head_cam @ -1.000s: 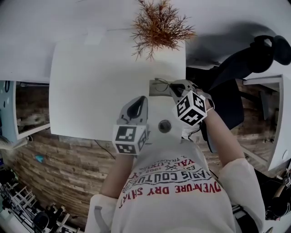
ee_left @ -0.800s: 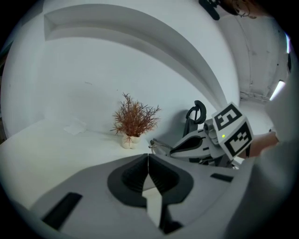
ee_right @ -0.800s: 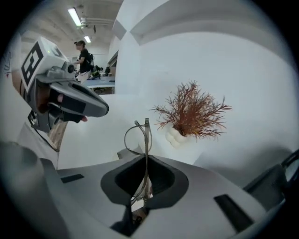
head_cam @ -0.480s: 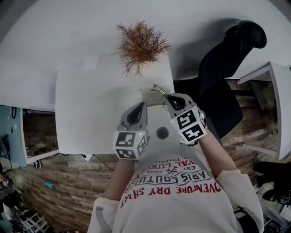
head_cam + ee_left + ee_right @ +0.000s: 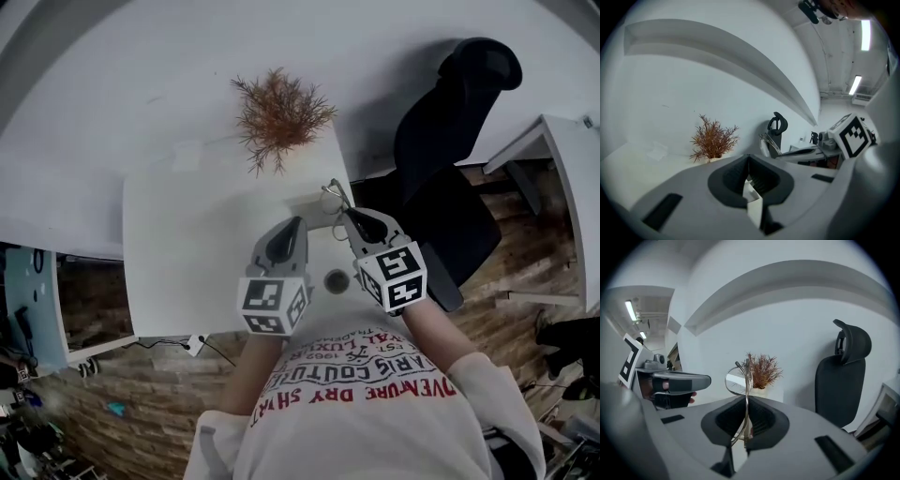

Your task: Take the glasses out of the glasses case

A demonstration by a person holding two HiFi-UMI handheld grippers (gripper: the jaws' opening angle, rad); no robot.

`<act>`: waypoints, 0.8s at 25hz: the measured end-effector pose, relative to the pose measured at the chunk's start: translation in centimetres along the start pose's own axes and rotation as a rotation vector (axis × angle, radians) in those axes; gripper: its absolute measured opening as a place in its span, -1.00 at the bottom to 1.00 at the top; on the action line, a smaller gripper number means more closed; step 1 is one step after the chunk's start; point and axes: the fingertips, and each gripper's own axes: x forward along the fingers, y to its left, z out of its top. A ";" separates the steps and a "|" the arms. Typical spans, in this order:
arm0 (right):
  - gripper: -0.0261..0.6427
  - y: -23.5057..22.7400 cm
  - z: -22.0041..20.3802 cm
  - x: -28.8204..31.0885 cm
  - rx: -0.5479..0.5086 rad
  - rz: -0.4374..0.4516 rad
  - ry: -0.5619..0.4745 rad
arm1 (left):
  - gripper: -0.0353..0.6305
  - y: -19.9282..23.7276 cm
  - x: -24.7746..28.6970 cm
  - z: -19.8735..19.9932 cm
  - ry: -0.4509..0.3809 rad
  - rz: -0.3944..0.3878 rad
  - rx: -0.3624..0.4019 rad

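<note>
Both your grippers have come up from the tabletop (image 5: 187,234) over the last second, and the right one rolled as it rose. In the head view, your right gripper (image 5: 346,215) holds the wire-rimmed glasses (image 5: 333,197) in the air at the tabletop's right edge, just beside the grey glasses case (image 5: 307,202). Your left gripper (image 5: 297,222) hangs close alongside. In the left gripper view, its jaws are together with nothing between them. In the right gripper view, the jaws are pinched on the glasses' thin frame, with a lens standing upright in front of the dried plant (image 5: 761,371).
</note>
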 end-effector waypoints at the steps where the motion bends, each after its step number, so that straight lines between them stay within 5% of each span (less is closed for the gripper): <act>1: -0.84 -0.1 0.1 -0.3 0.017 -0.006 -0.013 | -0.87 -0.3 -0.1 0.0 -0.002 -0.005 0.002; 20: -0.84 0.2 -0.6 -0.9 0.055 -0.042 -0.042 | -0.87 -0.9 -1.1 0.3 -0.029 -0.002 0.012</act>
